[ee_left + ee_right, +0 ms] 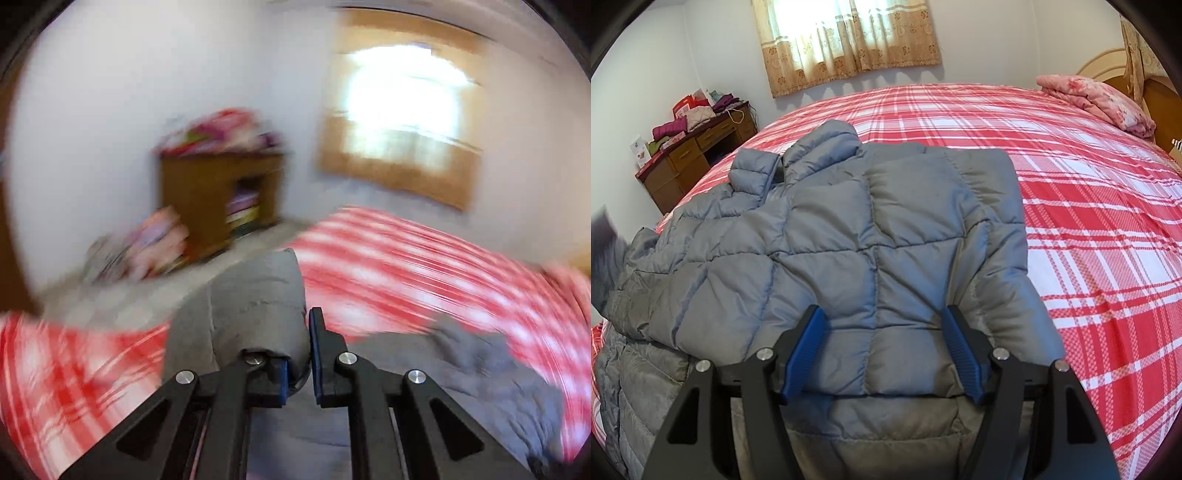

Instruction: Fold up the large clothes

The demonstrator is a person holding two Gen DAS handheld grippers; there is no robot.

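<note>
A grey quilted puffer jacket (849, 236) lies on the red and white plaid bed (1071, 192), its right side folded over the body and its collar toward the far left. My right gripper (886, 350) is open, its blue pads either side of the folded panel's near edge, just above the cloth. In the blurred left wrist view my left gripper (299, 354) is shut on a grey sleeve (255, 295) of the jacket, which drapes over the left finger and is lifted off the bed (406, 266).
A wooden desk (694, 158) piled with clothes stands by the wall at the far left, also in the left wrist view (218, 195). A pink floral quilt (1100, 99) lies at the bed's far right by the headboard. A curtained window (849, 37) is behind.
</note>
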